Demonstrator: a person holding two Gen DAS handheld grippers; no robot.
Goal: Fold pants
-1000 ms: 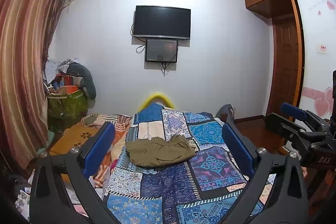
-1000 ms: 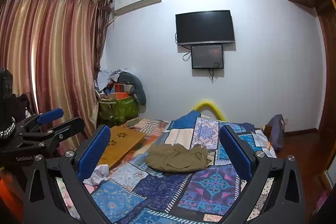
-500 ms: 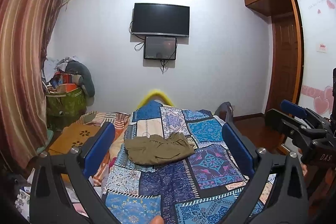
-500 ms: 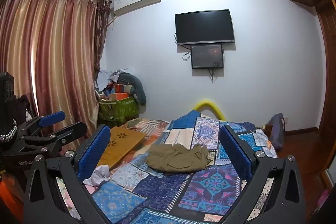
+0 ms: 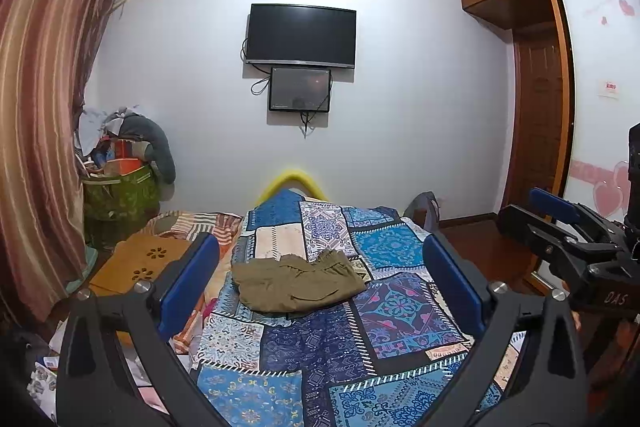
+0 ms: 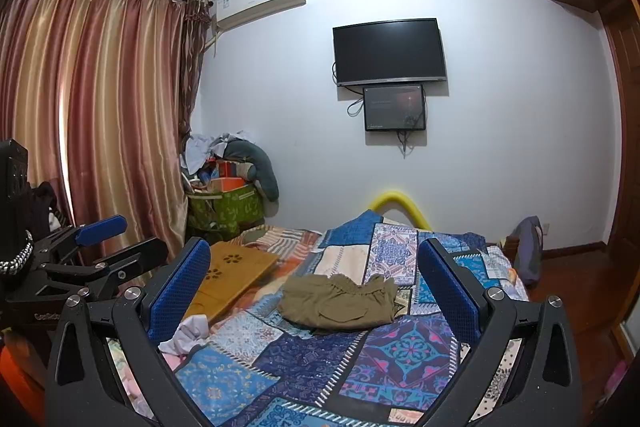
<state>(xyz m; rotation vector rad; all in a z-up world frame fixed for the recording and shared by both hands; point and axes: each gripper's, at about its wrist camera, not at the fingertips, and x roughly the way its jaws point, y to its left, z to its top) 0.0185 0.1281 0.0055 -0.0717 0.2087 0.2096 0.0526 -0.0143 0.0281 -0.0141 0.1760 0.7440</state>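
Ahead, olive pants (image 5: 297, 281) are seen lying in a compact, rumpled bundle on a blue patchwork bedspread (image 5: 320, 347), roughly at the middle of the bed. Both grippers are held raised, well apart from the cloth: the left gripper (image 5: 320, 285) and the right gripper (image 6: 314, 293) are each spread wide with nothing gripped. Such a bundle would suit either pants waiting to be smoothed and folded or a loose fold just set down, so the step in hand cannot be settled.

Both wrist views face the far wall from well back, sharing the bed (image 5: 320, 347) and pants (image 5: 298, 285).
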